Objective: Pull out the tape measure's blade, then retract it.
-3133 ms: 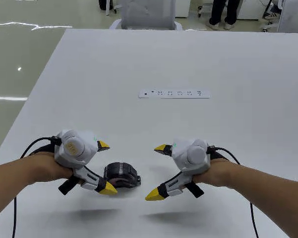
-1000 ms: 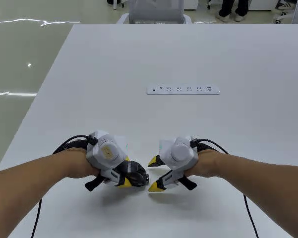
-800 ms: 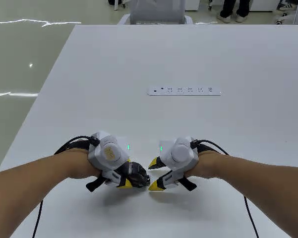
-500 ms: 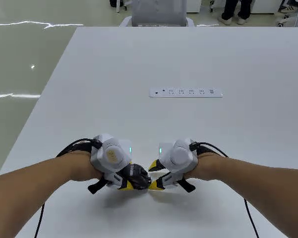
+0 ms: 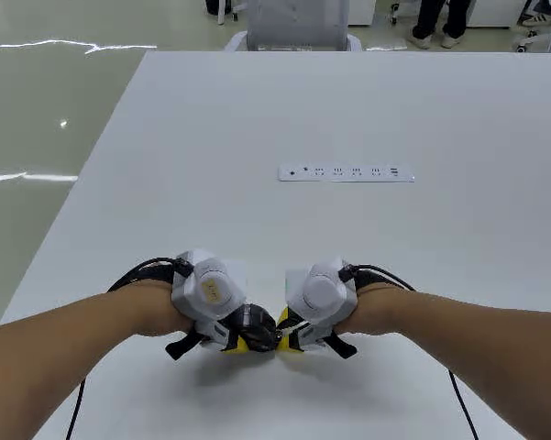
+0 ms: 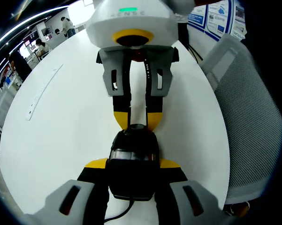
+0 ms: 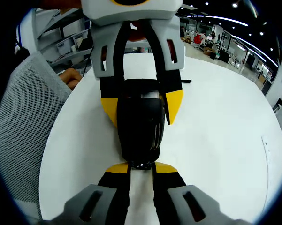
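A black tape measure (image 5: 258,324) lies on the white table (image 5: 284,119) near its front edge. My left gripper (image 5: 241,340) is shut on its case, one yellow tip on each side (image 6: 133,164). My right gripper (image 5: 285,337) meets it from the right. Its yellow tips are closed on the blade's end hook at the front of the case (image 7: 141,167). In the left gripper view the right gripper (image 6: 137,120) comes in from the top. The tape measure (image 7: 140,119) lies between the left gripper's fingers (image 7: 174,100) in the right gripper view. No blade is drawn out.
A white power strip (image 5: 347,172) lies mid-table, well beyond the grippers. A grey chair (image 5: 293,20) stands at the far end, and a mesh chair (image 6: 246,112) is close behind the near edge. Cables trail from both grippers. The table's left edge (image 5: 73,197) drops to the floor.
Both grippers have come together at the tape measure. The left one, open beside it earlier, now grips the case. The right one has narrowed and closed on the blade's end.
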`<state>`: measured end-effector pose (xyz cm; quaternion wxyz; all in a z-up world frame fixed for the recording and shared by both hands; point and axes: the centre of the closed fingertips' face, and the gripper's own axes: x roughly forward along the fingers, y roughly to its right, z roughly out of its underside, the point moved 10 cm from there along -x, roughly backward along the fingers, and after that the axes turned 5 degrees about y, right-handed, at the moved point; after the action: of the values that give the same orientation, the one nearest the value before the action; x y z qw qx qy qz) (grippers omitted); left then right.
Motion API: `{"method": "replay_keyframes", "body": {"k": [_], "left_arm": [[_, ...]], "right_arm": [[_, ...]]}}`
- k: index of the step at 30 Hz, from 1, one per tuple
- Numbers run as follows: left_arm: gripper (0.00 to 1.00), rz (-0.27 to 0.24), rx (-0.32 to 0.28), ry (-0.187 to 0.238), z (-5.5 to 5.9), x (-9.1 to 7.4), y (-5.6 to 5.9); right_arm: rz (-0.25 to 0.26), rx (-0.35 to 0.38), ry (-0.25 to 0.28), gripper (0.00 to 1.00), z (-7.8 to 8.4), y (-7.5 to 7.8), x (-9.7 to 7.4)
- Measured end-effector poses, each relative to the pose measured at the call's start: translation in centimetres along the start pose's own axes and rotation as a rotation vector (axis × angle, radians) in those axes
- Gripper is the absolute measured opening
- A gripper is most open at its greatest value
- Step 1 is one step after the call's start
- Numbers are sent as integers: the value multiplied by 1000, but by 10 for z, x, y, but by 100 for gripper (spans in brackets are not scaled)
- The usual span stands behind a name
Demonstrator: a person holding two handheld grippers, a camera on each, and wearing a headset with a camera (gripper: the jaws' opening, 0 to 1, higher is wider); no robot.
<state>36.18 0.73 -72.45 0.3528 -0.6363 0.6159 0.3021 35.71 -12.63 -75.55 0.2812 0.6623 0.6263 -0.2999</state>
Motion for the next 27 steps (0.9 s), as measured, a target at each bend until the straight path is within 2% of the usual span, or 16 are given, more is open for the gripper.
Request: {"method": "replay_keyframes", "body": {"k": [5, 11, 17, 20, 23, 27], "left_arm": [[33, -4, 0, 5, 0, 0, 0], [33, -7, 0, 6, 0, 1, 0], [33, -8, -2, 2, -1, 1, 0], [33, -14, -5, -8, -1, 1, 0], [33, -13, 2, -7, -1, 0, 0], [33, -13, 2, -2, 0, 0, 0]], "right_arm": [[-3, 20, -24, 18, -3, 1, 0], [-15, -22, -17, 18, -1, 0, -1], [-7, 13, -36, 16, -3, 0, -1], [0, 46, -70, 14, -5, 1, -1], [-5, 6, -91, 14, -8, 0, 0], [-7, 2, -89, 13, -6, 0, -2]]}}
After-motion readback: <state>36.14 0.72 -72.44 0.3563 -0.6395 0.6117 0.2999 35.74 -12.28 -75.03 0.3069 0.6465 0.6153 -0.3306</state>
